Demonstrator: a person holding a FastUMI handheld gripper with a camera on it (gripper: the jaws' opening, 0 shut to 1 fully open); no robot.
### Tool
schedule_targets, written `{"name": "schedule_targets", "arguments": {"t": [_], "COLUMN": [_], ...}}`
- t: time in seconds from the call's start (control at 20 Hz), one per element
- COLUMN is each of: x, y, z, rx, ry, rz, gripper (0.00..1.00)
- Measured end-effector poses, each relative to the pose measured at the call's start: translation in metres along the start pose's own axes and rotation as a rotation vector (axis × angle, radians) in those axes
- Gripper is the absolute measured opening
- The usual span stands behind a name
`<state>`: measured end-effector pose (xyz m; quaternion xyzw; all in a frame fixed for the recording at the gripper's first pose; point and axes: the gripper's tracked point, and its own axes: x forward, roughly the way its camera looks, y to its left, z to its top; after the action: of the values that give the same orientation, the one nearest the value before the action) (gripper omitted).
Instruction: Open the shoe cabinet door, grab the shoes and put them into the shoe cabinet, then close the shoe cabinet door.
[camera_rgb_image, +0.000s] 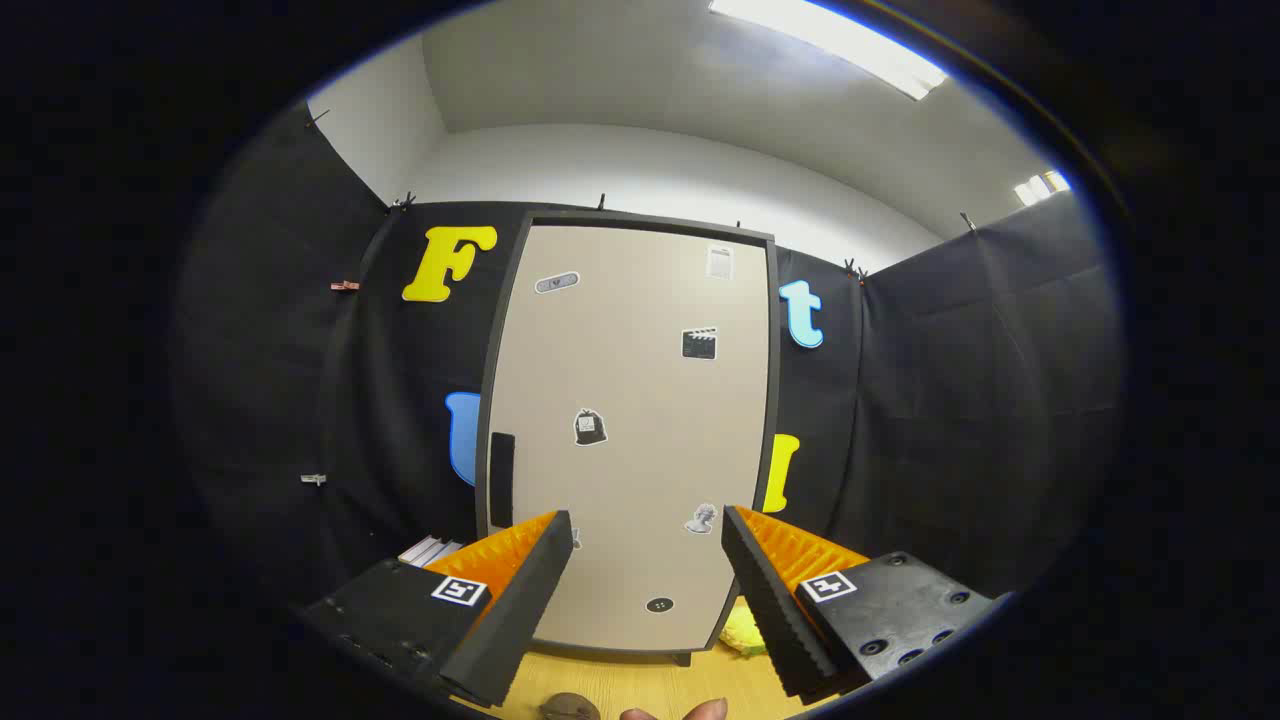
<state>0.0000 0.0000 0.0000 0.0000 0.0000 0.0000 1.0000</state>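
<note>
While the gripper hangs in front of the shoe cabinet, its two fingers stand well apart with nothing between them — only the lower part of the cabinet's door shows in the gap. That door is shut, a pale flat panel in a dark frame, standing upright on a light wooden floor and backed against the black cloth wall of the booth. A dark vertical handle sits near the door's left edge, just beyond the left finger. Several small stickers are scattered over the panel. Above the cloth the room is plain white wall and ceiling, with a long ceiling light far up on the right.

Low on the right, between the cabinet's bottom corner and the right finger, a bit of something yellow peeks out; what it is cannot be told. On the left, beside the cabinet and behind the left finger, a small stack of flat things like books lies near the cloth. Nearest of all, below the fingers, fingertips of a hand and a small dark round thing show over the floor. Bare floor lies between the fingers and the cabinet's foot.
</note>
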Motion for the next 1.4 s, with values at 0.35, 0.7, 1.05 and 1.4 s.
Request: {"name": "schedule_targets", "arguments": {"t": [0.35,0.7,1.05,1.4], "x": [-0.002,-0.004,0.005,0.031], "y": [0.007,0.012,0.034,0.074], "z": [-0.005,-0.001,-0.001,0.000], "rx": [0.003,0.006,0.028,0.035], "ry": [0.017,0.006,0.014,0.005], "rz": [0.004,0.010,0.037,0.079], "gripper": [0.98,0.98,0.97,0.97]}}
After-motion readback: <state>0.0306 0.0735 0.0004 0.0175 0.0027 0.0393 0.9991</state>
